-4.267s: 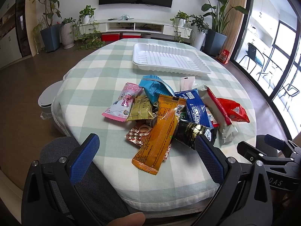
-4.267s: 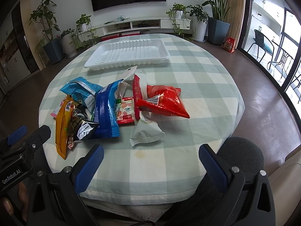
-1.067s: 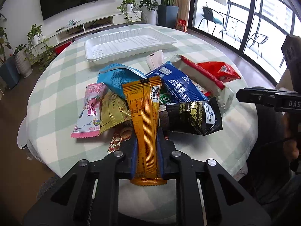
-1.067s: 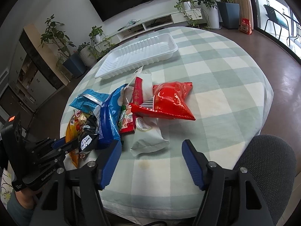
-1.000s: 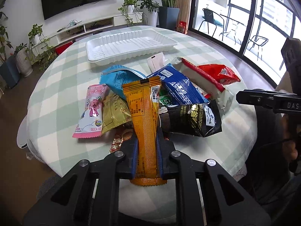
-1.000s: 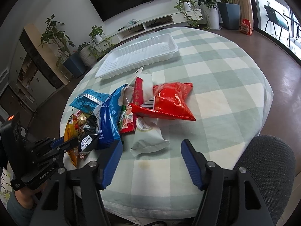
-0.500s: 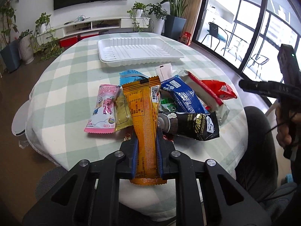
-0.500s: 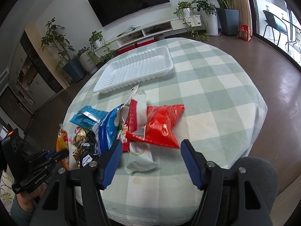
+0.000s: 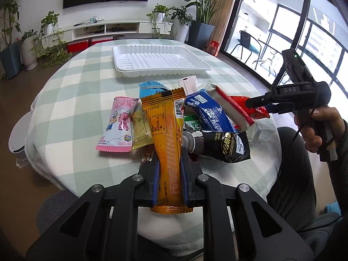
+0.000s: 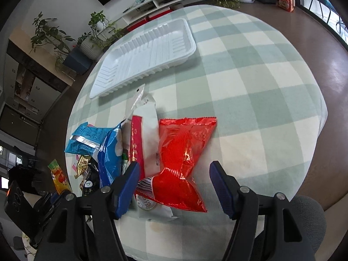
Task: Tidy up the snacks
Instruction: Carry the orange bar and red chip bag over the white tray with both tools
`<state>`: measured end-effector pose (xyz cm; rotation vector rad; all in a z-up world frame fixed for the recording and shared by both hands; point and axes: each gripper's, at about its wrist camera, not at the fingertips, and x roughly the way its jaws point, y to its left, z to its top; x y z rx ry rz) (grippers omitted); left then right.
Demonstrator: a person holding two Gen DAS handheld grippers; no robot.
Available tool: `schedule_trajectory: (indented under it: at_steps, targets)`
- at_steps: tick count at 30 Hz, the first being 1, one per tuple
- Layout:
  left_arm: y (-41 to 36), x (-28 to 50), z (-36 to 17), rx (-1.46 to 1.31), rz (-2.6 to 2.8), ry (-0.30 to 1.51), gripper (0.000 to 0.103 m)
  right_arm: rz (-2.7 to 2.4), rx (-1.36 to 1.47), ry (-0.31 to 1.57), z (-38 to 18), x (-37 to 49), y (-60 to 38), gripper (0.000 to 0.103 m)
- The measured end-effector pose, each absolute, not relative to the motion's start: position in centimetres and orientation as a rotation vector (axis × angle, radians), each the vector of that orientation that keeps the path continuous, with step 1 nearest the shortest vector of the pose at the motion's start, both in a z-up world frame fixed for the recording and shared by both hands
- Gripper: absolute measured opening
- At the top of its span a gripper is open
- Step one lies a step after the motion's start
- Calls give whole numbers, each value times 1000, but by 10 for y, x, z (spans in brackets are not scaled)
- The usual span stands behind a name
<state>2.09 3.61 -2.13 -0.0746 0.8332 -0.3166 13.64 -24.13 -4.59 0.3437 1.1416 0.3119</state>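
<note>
Green-and-white checked cloth covers the round desk, with potted plants, a wall television and tall windows behind it. At the far side lies a white ribbed plastic tray, shallow, rectangular and with nothing in it.

Nearer lies a heap of crinkly foil snack packets. The left claw is clenched on a long orange packet, its blue pads pinching the flat lower part while the crimped bottom edge sticks out toward the camera and the top end reaches over the heap. Beside it on the left rest a pink cartoon-printed packet and a small gold packet; on the right sit a dark blue packet and a glossy black packet.

The right claw, held in a hand, stands released, jaws apart above a shiny red packet. That puffy packet lies between the blue pads, whether either touches it I cannot tell, overlapping a white packet with a red stripe.
</note>
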Motion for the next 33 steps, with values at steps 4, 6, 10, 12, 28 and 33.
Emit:
schedule_trajectory:
  at_steps: [4,6,10,12,28,33]
  targets:
    - [34,21,-22,-72,-324,836,15,327,354,1165,-56,139,-242,60]
    - [33,21,-23,-71,-326,839,15,345,369,1178,-60,139,-243,52]
    - [33,22,-25,-69,-321,845,15,367,404,1175,-68,140,-249,34]
    - [33,22,-25,-70,-318,846,15,380,421,1165,-69,139,-252,32]
    - [62,28,-9,-206,-333,821,15,389,576,1012,-56,119,-297,29]
    - [88,40,3,-276,-324,807,15,348,613,994,-56,127,-321,29]
